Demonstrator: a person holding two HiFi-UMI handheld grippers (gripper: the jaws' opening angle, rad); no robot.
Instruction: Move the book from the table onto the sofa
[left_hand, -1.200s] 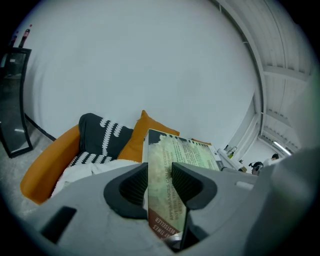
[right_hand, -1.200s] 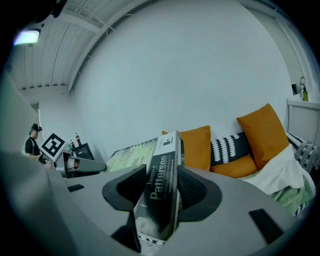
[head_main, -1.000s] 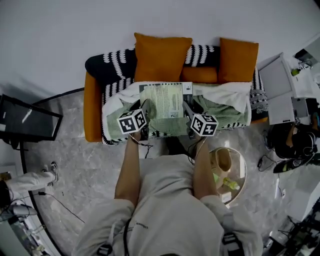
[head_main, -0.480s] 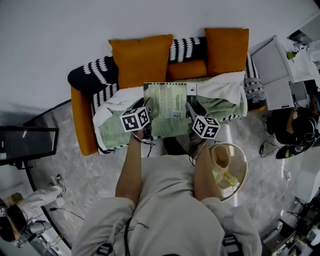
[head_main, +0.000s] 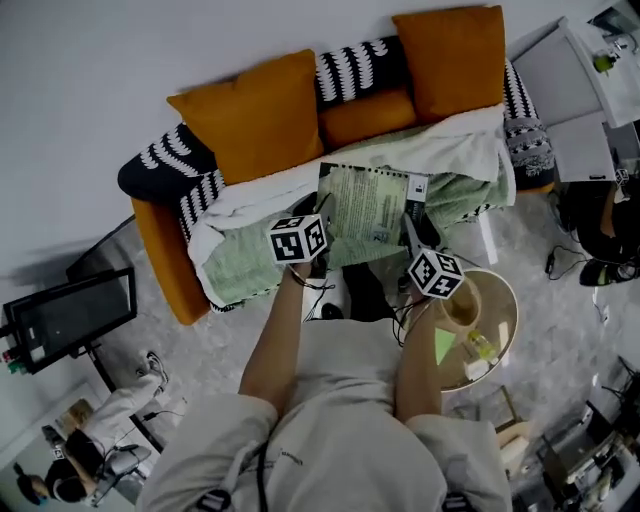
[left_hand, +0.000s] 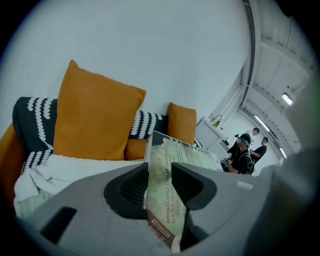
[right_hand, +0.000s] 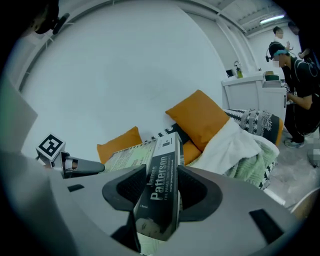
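A pale green paperback book (head_main: 366, 203) hangs in the air over the front of the orange sofa (head_main: 160, 240), held at both side edges. My left gripper (head_main: 322, 250) is shut on the book's left edge (left_hand: 162, 200), the cover pinched between its pads. My right gripper (head_main: 414, 240) is shut on the black spine (right_hand: 161, 182), which bears white lettering. In the head view both marker cubes sit just below the book. The seat under the book is covered by a white and green blanket (head_main: 250, 240).
Two large orange cushions (head_main: 255, 115) (head_main: 450, 60) and a smaller bolster (head_main: 365, 118) lean on the sofa back over a black-and-white throw. A round glass side table (head_main: 480, 330) with small items stands at my right. A monitor (head_main: 65, 315) is at left, people (left_hand: 245, 155) and a white desk at right.
The book and both grippers have moved closer to the sofa and a little rightward in the head view. The view itself has tilted, so the sofa now lies slanted. Both grips are unchanged.
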